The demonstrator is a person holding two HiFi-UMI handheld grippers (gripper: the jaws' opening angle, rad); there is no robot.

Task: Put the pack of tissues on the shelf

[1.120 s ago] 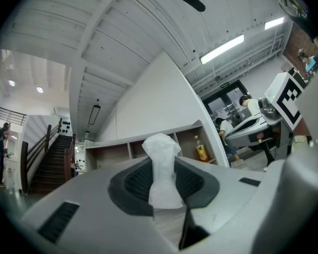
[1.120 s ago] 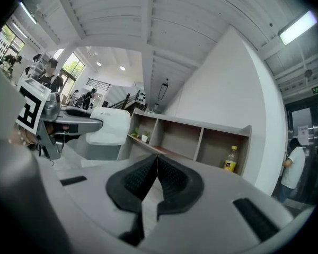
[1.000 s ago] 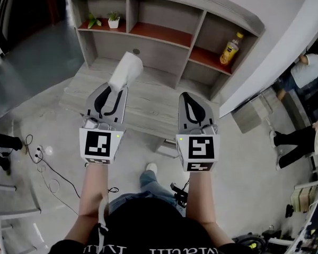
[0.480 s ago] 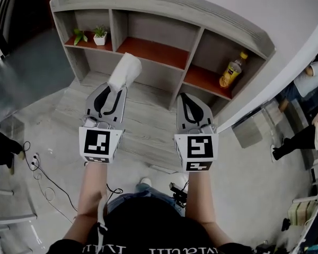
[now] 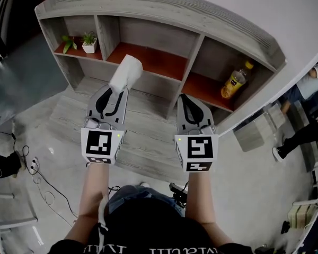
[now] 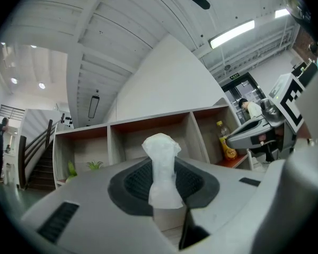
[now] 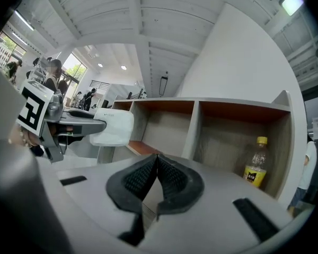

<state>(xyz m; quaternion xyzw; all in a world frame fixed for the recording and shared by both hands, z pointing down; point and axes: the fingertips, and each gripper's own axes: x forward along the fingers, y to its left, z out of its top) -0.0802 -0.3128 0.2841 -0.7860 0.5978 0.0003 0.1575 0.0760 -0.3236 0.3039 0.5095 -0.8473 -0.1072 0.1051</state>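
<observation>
Two grippers hovered before the shelf (image 5: 164, 16). The left gripper (image 5: 118, 90) pinched the tissues (image 5: 126, 72), mid-carry, short of the middle bay; the right gripper (image 5: 187, 99) was closed, empty. Next, probably: reach in, release.

The head view looks steeply down from above the person onto the left gripper (image 5: 115, 90), the right gripper (image 5: 186, 97) and the shelf (image 5: 164, 7) beyond them. Each gripper view sits low and close behind its own fingers, facing forward and upward into the shelf's compartments. All three views share the compartment holding the bottle (image 5: 234, 81).
</observation>
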